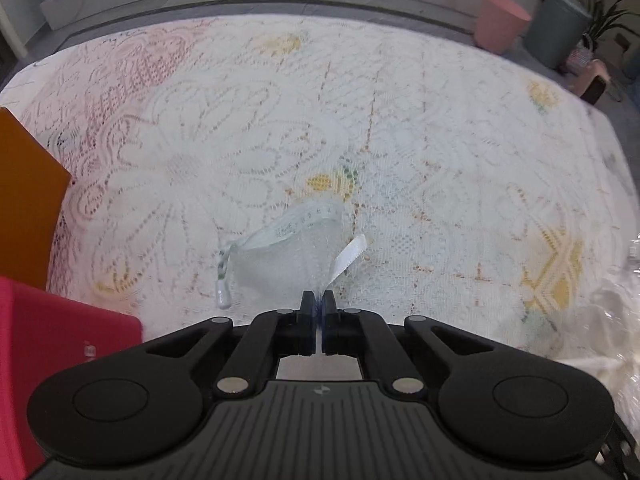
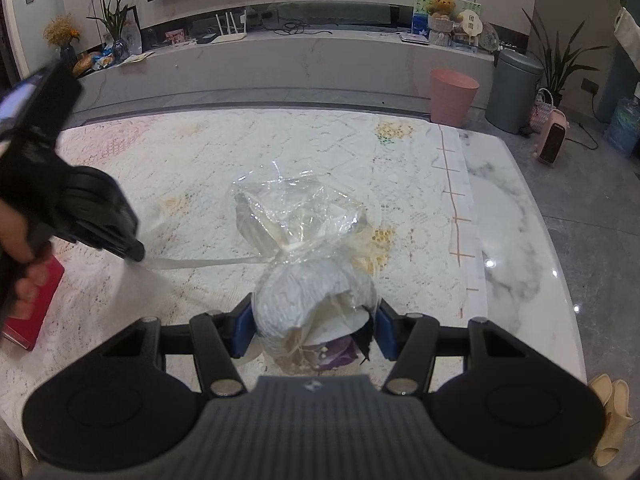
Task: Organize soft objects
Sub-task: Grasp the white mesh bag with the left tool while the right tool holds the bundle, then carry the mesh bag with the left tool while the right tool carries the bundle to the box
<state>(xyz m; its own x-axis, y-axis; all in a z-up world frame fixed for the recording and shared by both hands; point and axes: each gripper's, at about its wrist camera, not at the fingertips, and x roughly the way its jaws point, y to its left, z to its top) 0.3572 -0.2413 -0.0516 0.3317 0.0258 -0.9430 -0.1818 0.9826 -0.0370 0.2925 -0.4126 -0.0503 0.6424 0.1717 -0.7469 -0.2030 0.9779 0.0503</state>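
Far left of the cellophane-wrapped bundle (image 2: 312,292), a red box (image 2: 32,308) lay at the near table edge, with an orange panel (image 1: 24,200) beyond it, so that side offered little room to swing. Between the red box and the bundle, a person's hand (image 2: 20,248) held the left gripper (image 2: 136,254) pointing steeply down, its jaws fully closed on the end of a white ribbon (image 2: 208,263). The ribbon ran taut from the tips to the knot at the bundle's neck, a hold that looked meant to draw the bow loose or steady the tie. In the left wrist view a pale translucent pouch (image 1: 288,252) with a zip pull sat just ahead of the tips; whether it was also caught I could not tell. The right gripper (image 2: 314,326) stood partly open around the bundle's rounded lower half, blue pads pressed on both flanks, probably anchoring it against the ribbon's pull. The bundle rested on the lace cloth (image 2: 200,168) near the table's front. Beyond the bundle the cloth lay bare. To its right came the cloth's hem, then a strip of marble table (image 2: 520,240) before the edge.
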